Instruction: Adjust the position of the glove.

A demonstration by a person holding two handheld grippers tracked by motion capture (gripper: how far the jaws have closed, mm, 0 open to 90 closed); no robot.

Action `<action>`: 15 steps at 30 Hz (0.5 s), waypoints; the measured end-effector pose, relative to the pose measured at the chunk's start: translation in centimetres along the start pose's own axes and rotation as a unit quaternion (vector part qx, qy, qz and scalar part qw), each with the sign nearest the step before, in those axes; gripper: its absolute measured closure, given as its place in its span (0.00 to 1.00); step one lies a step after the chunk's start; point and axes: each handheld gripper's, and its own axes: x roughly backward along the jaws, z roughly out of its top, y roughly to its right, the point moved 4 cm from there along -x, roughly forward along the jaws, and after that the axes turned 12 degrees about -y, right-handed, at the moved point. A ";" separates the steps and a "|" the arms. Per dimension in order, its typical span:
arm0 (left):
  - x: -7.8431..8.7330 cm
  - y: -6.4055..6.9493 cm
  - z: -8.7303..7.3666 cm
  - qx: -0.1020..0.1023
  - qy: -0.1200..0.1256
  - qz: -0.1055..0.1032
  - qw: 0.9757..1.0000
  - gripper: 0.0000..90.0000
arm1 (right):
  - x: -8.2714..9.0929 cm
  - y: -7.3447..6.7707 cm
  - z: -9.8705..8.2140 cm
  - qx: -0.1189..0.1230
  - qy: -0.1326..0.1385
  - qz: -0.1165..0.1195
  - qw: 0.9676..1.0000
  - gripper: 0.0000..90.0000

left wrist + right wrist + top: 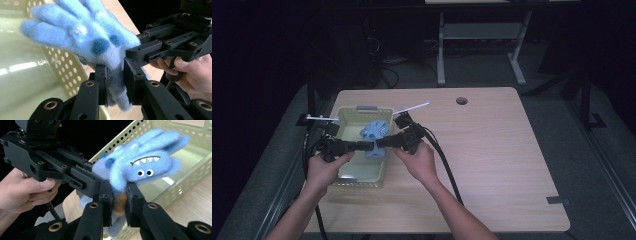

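A fuzzy blue glove with a monster face and darker blue dots hangs over a pale green perforated basket. My left gripper comes in from the left and my right gripper from the right; their tips meet at the glove's cuff. In the left gripper view the glove has its cuff pinched between my left gripper's pads. In the right gripper view my right gripper is shut on the cuff of the glove, whose fingers point away over the basket.
The basket sits at the left side of a wooden table, near its left edge. A white stick lies behind the basket. A round cable hole is at the back. Cables trail off the front left.
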 end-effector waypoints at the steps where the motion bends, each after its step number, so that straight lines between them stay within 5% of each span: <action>1: 0.2 -0.2 0.0 0.001 -0.001 0.002 1.000 0.82 | -0.1 -0.1 0.1 0.000 0.001 0.001 1.000 0.87; 15: 1.6 -1.3 -0.1 0.004 -0.008 0.013 1.000 0.82 | -1.6 -0.6 1.2 0.002 -0.003 0.008 1.000 0.86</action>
